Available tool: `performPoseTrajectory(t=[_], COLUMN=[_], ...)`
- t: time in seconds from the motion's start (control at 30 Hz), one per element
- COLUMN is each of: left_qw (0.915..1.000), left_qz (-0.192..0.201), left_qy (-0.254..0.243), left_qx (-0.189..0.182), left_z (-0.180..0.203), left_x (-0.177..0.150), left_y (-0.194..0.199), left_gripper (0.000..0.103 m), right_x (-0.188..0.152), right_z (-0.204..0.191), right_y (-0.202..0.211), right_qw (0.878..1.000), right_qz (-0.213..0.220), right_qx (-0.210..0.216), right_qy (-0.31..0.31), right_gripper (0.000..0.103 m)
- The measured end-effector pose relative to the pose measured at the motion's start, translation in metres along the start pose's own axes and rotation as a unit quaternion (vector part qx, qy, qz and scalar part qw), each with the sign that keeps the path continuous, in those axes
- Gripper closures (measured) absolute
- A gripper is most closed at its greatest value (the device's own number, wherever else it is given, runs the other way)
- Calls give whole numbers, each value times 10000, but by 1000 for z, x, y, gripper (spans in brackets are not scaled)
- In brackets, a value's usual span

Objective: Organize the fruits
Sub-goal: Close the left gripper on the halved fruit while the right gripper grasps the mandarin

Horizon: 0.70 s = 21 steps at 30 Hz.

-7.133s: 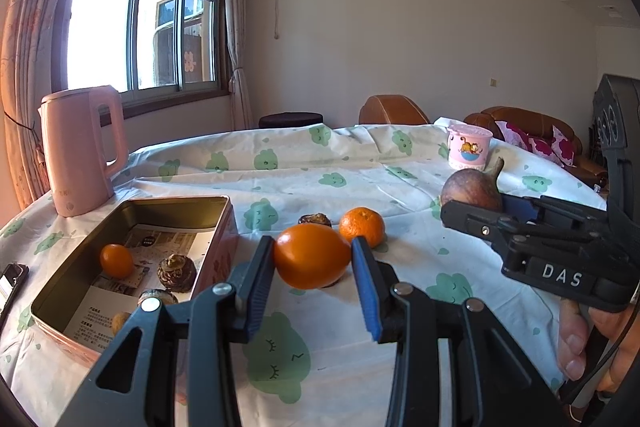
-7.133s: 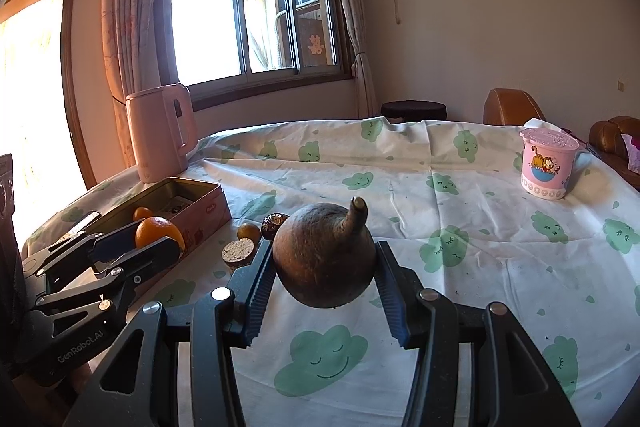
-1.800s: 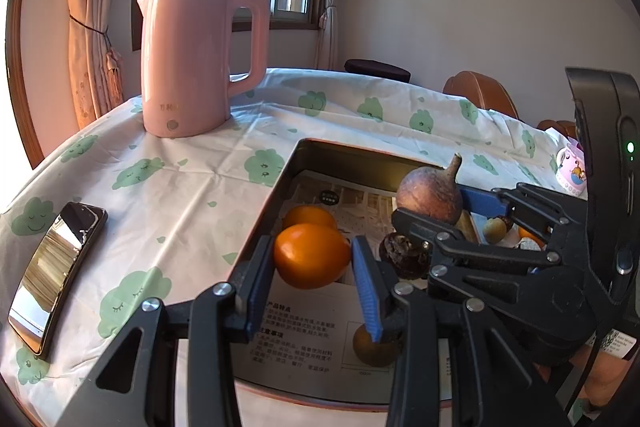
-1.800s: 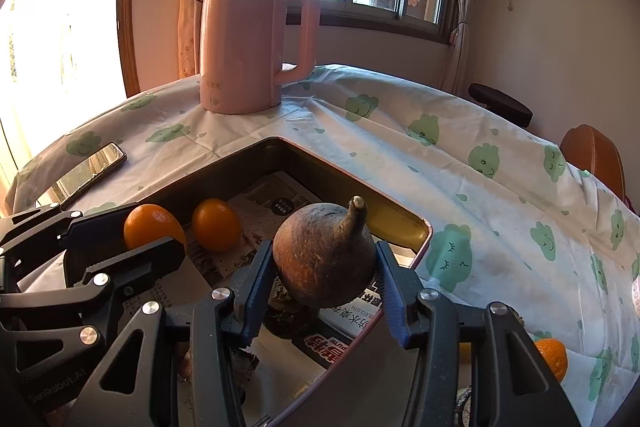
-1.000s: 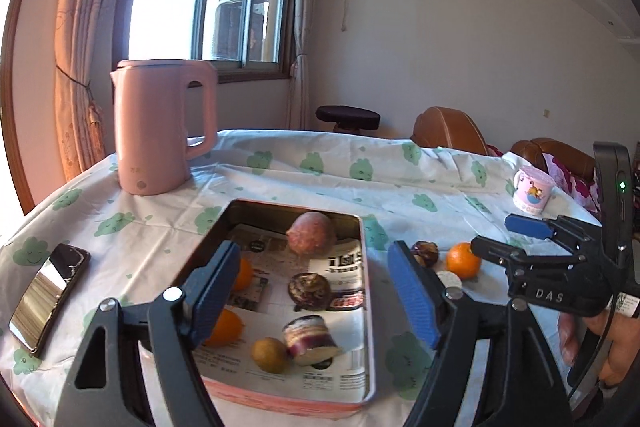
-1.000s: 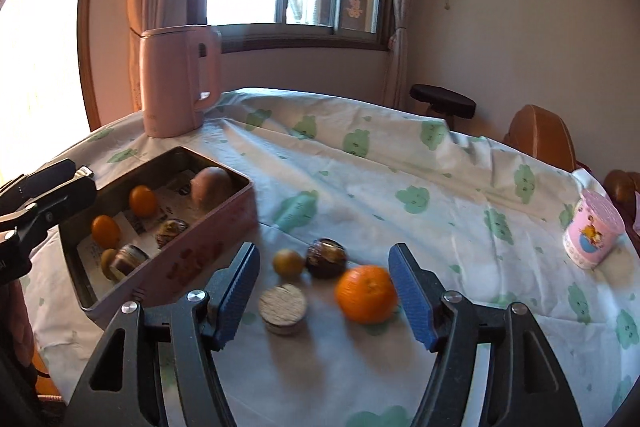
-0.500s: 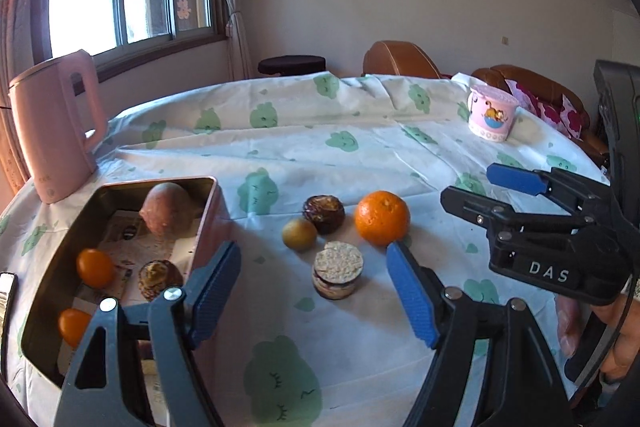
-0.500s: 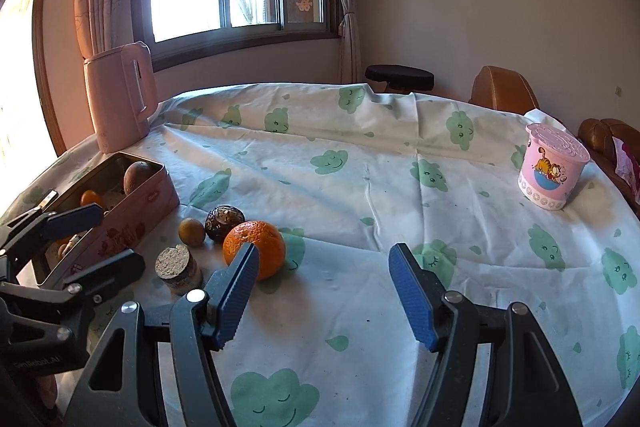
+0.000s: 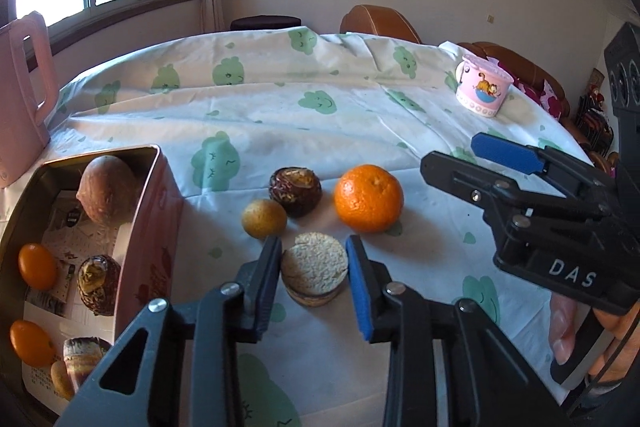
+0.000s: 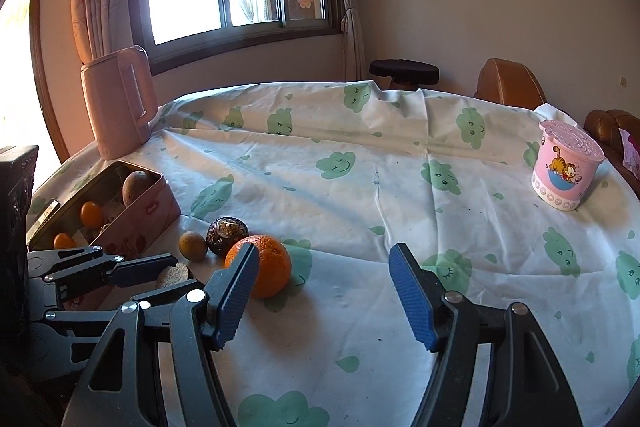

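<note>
A halved fruit (image 9: 314,273) with a pale cut face sits on the cloud-print tablecloth between the fingers of my left gripper (image 9: 313,273). The jaws are closing and both blue pads touch its sides. An orange (image 9: 368,197), a dark brown fruit with an open top (image 9: 295,191) and a small yellow-brown fruit (image 9: 264,218) lie just beyond it. The pink tin box (image 9: 164,195) at the left holds a big brown fruit (image 9: 106,195) and several smaller ones. My right gripper (image 10: 320,291) hovers open with nothing in it. The orange (image 10: 264,265) is beside its left finger.
A pink kettle (image 10: 118,103) stands behind the tin near the window. A pink cartoon cup (image 10: 566,167) sits at the table's far right. Brown chairs (image 10: 510,83) stand past the far edge. A person's hand (image 9: 564,327) holds the right gripper.
My left gripper has come down and forward over the halved fruit, and its jaws have narrowed from wide open to the fruit's sides. The right gripper has shifted slightly towards the orange, still open.
</note>
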<state>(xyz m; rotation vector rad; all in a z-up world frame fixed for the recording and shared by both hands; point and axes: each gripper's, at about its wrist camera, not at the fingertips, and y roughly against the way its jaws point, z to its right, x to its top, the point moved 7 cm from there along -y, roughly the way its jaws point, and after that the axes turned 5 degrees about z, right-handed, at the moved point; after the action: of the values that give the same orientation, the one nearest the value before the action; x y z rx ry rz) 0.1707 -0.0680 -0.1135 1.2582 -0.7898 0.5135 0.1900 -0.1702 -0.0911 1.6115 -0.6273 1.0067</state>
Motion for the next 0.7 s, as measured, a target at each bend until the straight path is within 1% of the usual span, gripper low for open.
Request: performPoseTrajectory(t=[0.07, 0.17, 0.3, 0.37, 0.47, 0.53, 0.7], left_qw=[9999, 9993, 9973, 9965, 9952, 9947, 9936], left_qz=[85, 286, 588, 658, 764, 810, 910], left_qy=[86, 248, 374, 388, 409, 408, 255], left_qx=[-64, -14, 236, 345, 452, 492, 620], left_z=[-5, -15, -27, -29, -31, -32, -27], left_x=[2, 5, 9, 10, 11, 11, 12], left_y=[4, 13, 24, 27, 31, 33, 35], left_gripper=[68, 68, 68, 68, 68, 68, 68], right_x=[1, 0, -3, -3, -8, -10, -13], right_z=[-5, -12, -14, -19, -28, -33, -38], right_y=[-4, -12, -24, -26, -34, -38, -44], right_qw=[10000, 9998, 9995, 9993, 9981, 9972, 9955], right_qz=[-44, -136, -316, -347, -532, -620, -776], right_qx=[36, 61, 60, 113, 116, 204, 401], right_qy=[47, 104, 63, 101, 287, 364, 375], right_gripper=[34, 34, 34, 34, 34, 34, 34])
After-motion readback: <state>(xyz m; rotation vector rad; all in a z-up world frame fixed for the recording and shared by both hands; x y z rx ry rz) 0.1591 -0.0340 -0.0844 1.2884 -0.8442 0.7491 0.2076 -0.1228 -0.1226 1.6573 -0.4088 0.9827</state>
